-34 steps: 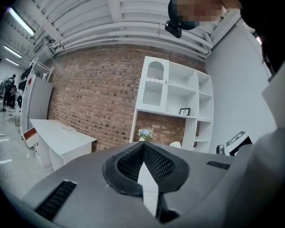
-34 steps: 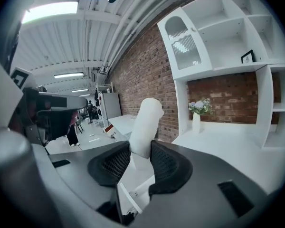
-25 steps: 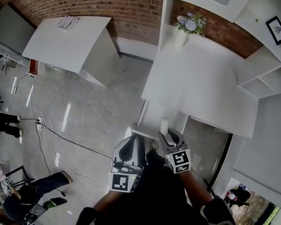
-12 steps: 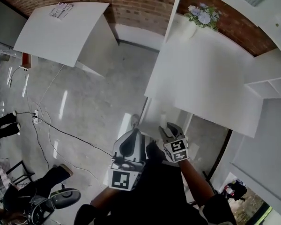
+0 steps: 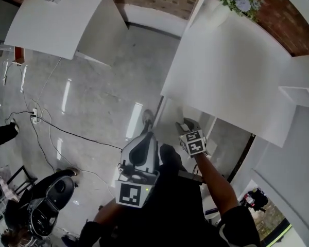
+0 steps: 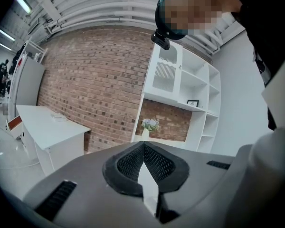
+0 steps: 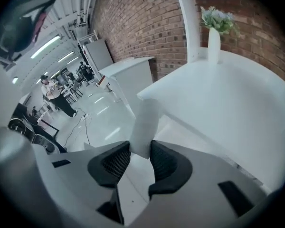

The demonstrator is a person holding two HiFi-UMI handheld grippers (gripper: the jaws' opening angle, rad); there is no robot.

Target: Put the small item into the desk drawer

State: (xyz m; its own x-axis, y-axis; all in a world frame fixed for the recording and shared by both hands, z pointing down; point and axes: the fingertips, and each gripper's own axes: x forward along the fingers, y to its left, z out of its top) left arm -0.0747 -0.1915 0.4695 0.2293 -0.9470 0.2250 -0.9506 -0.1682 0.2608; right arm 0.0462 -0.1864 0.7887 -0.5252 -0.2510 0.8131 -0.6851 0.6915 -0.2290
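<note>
A small white cylinder-shaped item [image 7: 145, 125] stands up between the pads of my right gripper [image 7: 141, 160], which is shut on it. That gripper [image 5: 185, 124] points down at the front edge of the white desk [image 5: 232, 71], over what looks like an open white drawer [image 7: 190, 137] just under the desk top. In the head view the item is hidden by the gripper. My left gripper [image 5: 147, 118] hangs beside it on the left, over the floor. Its pads [image 6: 133, 161] meet at the tip with nothing between them.
A white vase of flowers [image 5: 237, 1] stands at the desk's back. White shelving [image 6: 180, 89] rises behind the desk. A second white table [image 5: 46, 19] is off to the left. Cables [image 5: 56, 133] cross the floor, an office chair [image 5: 46, 199] stands near, and people [image 7: 57, 96] stand far off.
Both grippers have moved forward toward the desk's front edge. The right one has tipped downward with the item, which no longer shows in the head view. The desk fills more of the picture.
</note>
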